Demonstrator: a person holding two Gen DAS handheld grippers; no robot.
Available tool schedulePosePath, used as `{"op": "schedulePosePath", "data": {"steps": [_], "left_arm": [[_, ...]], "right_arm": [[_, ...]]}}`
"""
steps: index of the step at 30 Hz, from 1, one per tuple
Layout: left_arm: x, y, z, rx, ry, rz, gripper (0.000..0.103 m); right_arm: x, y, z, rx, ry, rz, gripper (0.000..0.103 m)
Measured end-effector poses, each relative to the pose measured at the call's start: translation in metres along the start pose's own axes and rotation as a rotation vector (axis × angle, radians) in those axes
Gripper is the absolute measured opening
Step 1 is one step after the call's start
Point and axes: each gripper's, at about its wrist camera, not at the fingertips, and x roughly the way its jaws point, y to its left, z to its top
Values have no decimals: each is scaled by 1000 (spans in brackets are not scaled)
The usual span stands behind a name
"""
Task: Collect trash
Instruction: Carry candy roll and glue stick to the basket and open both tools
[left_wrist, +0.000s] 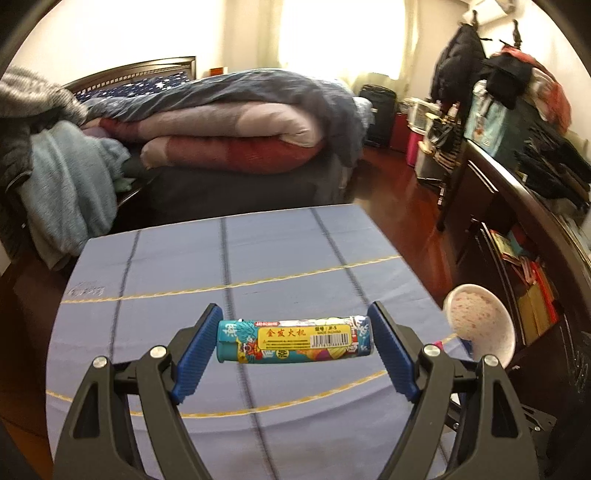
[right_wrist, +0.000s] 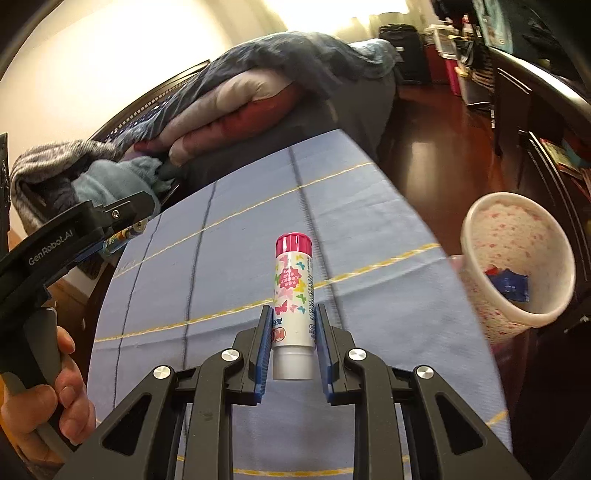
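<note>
Teal printed tube (left_wrist: 295, 339) sits crosswise in the left gripper (left_wrist: 295, 341), jaws wide but clamped on its two ends, up off the blue tabletop (left_wrist: 177, 273). Light, stiff and slick by the look of it; an end-to-end hold could slip. Right gripper (right_wrist: 293, 345) has its jaws nearly closed on the glue stick (right_wrist: 293, 295), low on the barrel, pink cap up. Floral bin (right_wrist: 517, 266) waits beside the tabletop's right edge.

A matt blue woven cloth (left_wrist: 258, 258) covered the counter, the floor (left_wrist: 402, 206) at two o'clock was glossy dark wood, the fingers (left_wrist: 195, 350) wore ribbed blue plastic pads, and the glue stick (right_wrist: 293, 295) looked like smooth glossy plastic.
</note>
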Motion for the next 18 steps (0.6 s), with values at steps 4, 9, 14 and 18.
{"op": "schedulePosePath", "data": {"steps": [4,9,14,18], "left_arm": [[3,-27,2,35,1,-33,80],[10,-62,4,80,7,-75,80],[15,-94,5,119,11,-116,80],[21,-117,5,154,15,-150,80]], "right_arm": [[-9,-23,1,35,-19,-21,23],[-20,-50,3,78,-43,-49,23],[-31,-78,6,123,-72,-81,23],[-40,-98,7,159,-90,-108,23]]}}
